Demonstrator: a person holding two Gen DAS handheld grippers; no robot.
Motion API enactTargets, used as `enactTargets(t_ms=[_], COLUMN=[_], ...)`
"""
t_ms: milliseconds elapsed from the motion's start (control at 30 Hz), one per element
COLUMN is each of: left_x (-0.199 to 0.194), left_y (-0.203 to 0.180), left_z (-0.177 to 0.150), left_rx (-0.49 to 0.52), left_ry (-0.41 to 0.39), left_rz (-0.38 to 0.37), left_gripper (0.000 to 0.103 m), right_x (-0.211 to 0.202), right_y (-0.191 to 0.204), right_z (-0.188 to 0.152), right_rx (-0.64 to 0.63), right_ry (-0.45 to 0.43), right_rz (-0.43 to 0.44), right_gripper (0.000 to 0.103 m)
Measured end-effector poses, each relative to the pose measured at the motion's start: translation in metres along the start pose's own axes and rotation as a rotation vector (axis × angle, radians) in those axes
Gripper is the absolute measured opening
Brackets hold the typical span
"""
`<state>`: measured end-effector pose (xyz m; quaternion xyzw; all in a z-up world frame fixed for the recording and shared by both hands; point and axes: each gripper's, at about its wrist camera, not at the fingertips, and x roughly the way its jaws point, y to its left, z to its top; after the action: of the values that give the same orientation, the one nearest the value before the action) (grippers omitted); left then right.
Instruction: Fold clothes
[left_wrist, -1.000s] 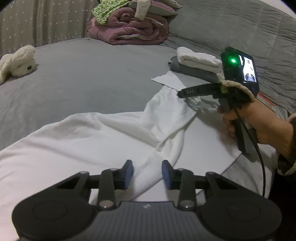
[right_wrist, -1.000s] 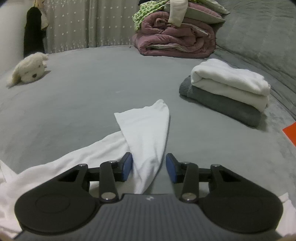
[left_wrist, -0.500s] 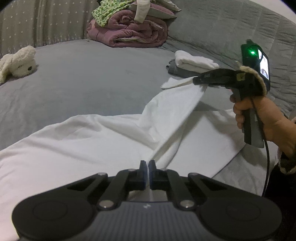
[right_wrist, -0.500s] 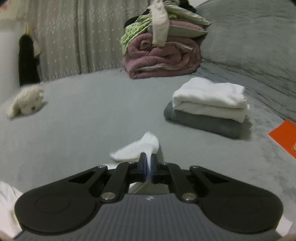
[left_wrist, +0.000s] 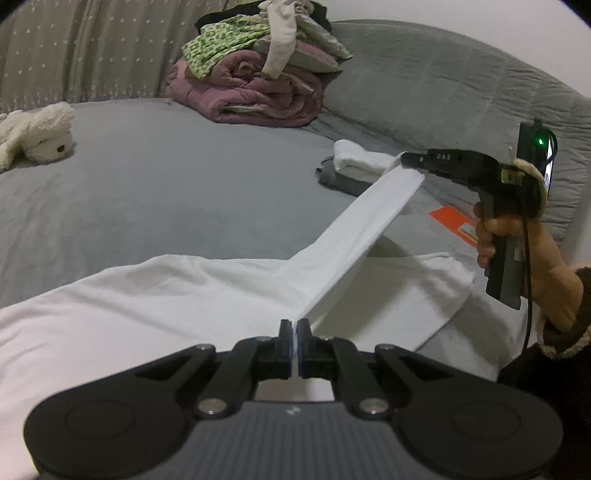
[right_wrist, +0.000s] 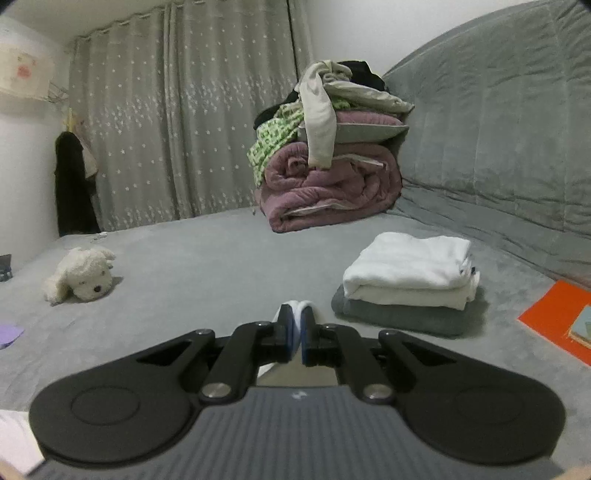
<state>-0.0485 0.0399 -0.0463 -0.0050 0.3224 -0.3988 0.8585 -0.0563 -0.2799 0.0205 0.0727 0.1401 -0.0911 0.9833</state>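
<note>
A white long-sleeved shirt (left_wrist: 147, 306) lies spread on the grey bed (left_wrist: 166, 184). Its sleeve (left_wrist: 362, 229) is stretched taut in the air between my two grippers. My left gripper (left_wrist: 295, 328) is shut on the sleeve near the shoulder, low over the shirt body. My right gripper (left_wrist: 406, 160), held by a hand (left_wrist: 517, 240), is shut on the cuff end, raised to the right. In the right wrist view, the right gripper (right_wrist: 295, 323) pinches a small tuft of white cloth (right_wrist: 299, 305); the remainder of the shirt is hidden below it.
A folded stack of white and grey clothes (right_wrist: 410, 280) sits to the right. A pile of pink quilt and mixed laundry (right_wrist: 328, 173) stands at the back. A white plush dog (right_wrist: 79, 273) lies left. An orange book (right_wrist: 557, 321) lies at right.
Both grippers went from open to shut on the sleeve. The right one then lifted the cuff up and away, pulling the sleeve straight and taut off the bed.
</note>
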Motion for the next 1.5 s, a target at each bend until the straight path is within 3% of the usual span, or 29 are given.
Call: enactTargets(t_ms=[300, 567, 733, 867, 967, 1100, 1167, 1300, 1500], left_x=[-0.002, 0.01, 0.011, 0.014, 0.013, 0.01, 0.008, 0.006, 0.005], left_y=[-0.007, -0.01, -0.012, -0.011, -0.01, -0.008, -0.007, -0.007, -0.008], left_z=[-0.016, -0.029, -0.032, -0.031, -0.03, -0.028, -0.027, -0.024, -0.019], left_rx=[0.058, 0.103, 0.121, 0.12, 0.108, 0.092, 0.086, 0.083, 0.069], left_ry=[0.045, 0.133, 0.158, 0.175, 0.179, 0.169, 0.162, 0.15, 0.13], left_rz=[-0.034, -0.025, -0.023, -0.025, -0.029, -0.03, -0.029, -0.021, -0.017], left_gripper=[0.002, 0.002, 0.002, 0.003, 0.005, 0.013, 0.018, 0.03, 0.035], right_x=[-0.034, -0.035, -0.027, -0.026, -0.025, -0.027, -0.028, -0.029, -0.026], right_y=[-0.013, -0.022, -0.035, -0.039, -0.042, -0.041, -0.042, -0.043, -0.042], right_z=[-0.013, -0.05, -0.069, -0.071, -0.073, -0.074, -0.074, -0.073, -0.073], right_rx=[-0.106, -0.188, -0.166, -0.147, -0.134, -0.148, -0.148, -0.159, -0.172], right_ry=[0.023, 0.169, 0.311, 0.35, 0.378, 0.371, 0.364, 0.337, 0.314], right_rz=[0.052, 0.049, 0.035, 0.032, 0.029, 0.023, 0.017, 0.014, 0.015], right_gripper=[0.004, 0.004, 0.005, 0.006, 0.016, 0.021, 0.034, 0.035, 0.035])
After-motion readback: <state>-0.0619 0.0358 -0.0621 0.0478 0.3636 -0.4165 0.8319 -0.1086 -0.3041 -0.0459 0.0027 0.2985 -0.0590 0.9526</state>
